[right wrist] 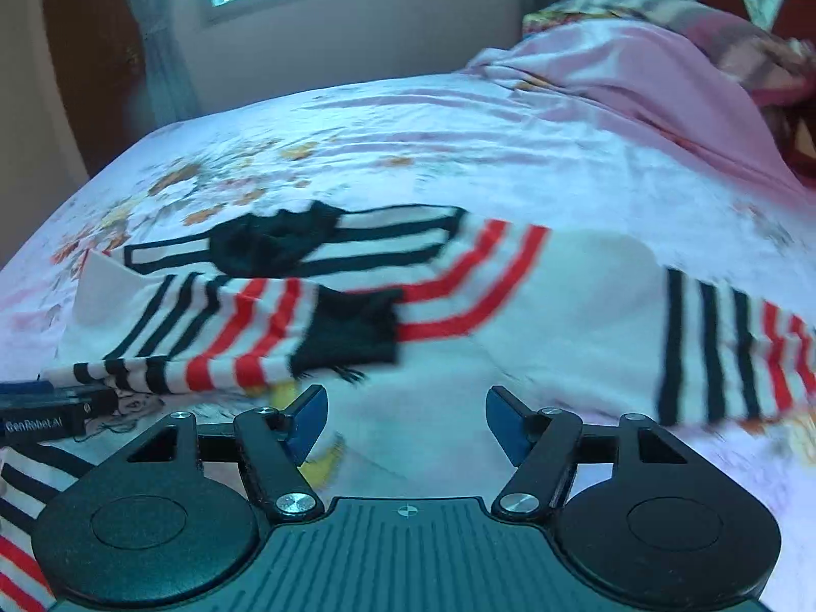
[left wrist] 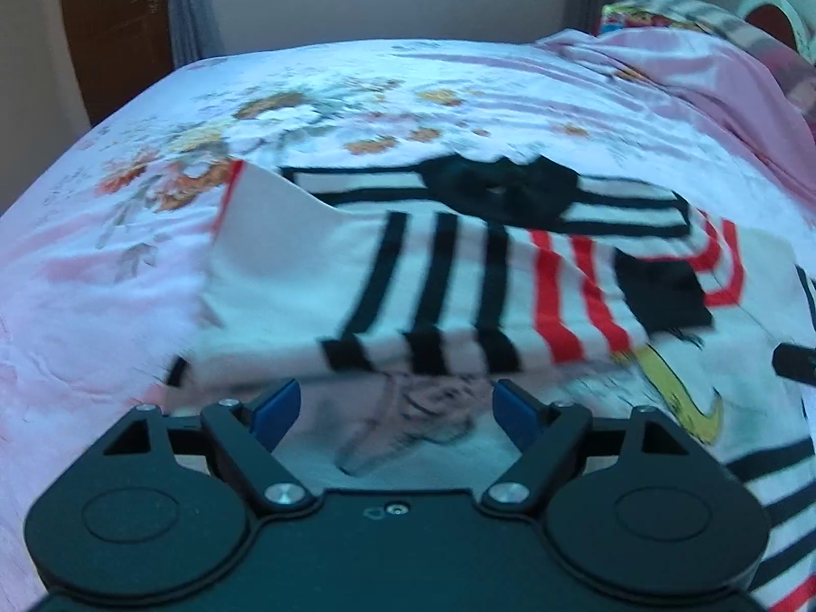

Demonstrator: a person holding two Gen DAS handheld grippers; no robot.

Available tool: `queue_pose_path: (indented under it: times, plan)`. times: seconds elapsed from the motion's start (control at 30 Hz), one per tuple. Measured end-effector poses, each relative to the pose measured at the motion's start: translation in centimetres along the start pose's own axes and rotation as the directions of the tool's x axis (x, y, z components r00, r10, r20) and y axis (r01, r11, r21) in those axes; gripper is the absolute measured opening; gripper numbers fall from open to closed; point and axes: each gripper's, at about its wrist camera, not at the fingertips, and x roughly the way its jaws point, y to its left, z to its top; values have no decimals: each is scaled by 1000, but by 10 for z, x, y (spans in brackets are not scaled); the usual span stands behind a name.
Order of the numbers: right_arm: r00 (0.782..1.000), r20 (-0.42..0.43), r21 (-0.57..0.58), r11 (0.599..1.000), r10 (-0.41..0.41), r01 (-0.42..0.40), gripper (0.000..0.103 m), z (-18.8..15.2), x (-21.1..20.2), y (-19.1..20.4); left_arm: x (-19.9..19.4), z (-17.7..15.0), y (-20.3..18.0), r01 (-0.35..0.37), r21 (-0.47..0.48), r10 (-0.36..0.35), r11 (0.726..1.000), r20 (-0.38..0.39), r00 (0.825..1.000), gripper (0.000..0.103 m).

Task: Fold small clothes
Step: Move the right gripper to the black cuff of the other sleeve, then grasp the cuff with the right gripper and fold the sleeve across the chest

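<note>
White shirt point(left wrist: 285, 275) I see spread on the bed, black and red stripes, black collar far side, left sleeve folded inward

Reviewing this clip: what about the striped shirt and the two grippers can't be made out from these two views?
- Shirt print: left wrist view, motion blur smears it and the left gripper body covers its lower part.
- Shirt's near hem: both views, cut off by the bottom edge and gripper bodies.
- Right sleeve end: right wrist view, runs off the right edge.
- Right gripper in the left wrist view: only a dark tip shows at the right edge.
</note>
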Motion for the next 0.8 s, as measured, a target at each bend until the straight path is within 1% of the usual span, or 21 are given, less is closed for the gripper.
queue_pose_path:
  times: [0.17, 0.37, 0.53, 0.6, 0.7, 0.8]
  plan:
    - [997, -7, 52, 996, -72, 73, 68, -9, -17, -50, -1, -5, -27, 24, 34, -24, 999, -3, 1000, 80]
    - [988, -42, 181, 972, -145, 151, 68, -16, -30, -125, 5, -6, -52, 30, 71, -30, 997, -6, 1000, 80]
    - [978, -72, 282, 937, -194, 206, 68, -23, -37, -177, 10, -3, -63, 30, 83, -30, 996, -3, 1000, 80]
    - [977, -81, 329, 920, -199, 214, 68, -26, -38, -194, 12, 1, -65, 24, 87, -24, 996, 2, 1000, 80]
    - [977, -92, 390, 895, -194, 215, 68, -29, -37, -213, 16, 7, -69, 31, 80, -31, 996, -3, 1000, 80]
    - [974, -89, 446, 867, -206, 224, 68, -30, -36, -227, 19, 12, -76, 29, 92, -30, 995, 2, 1000, 80]
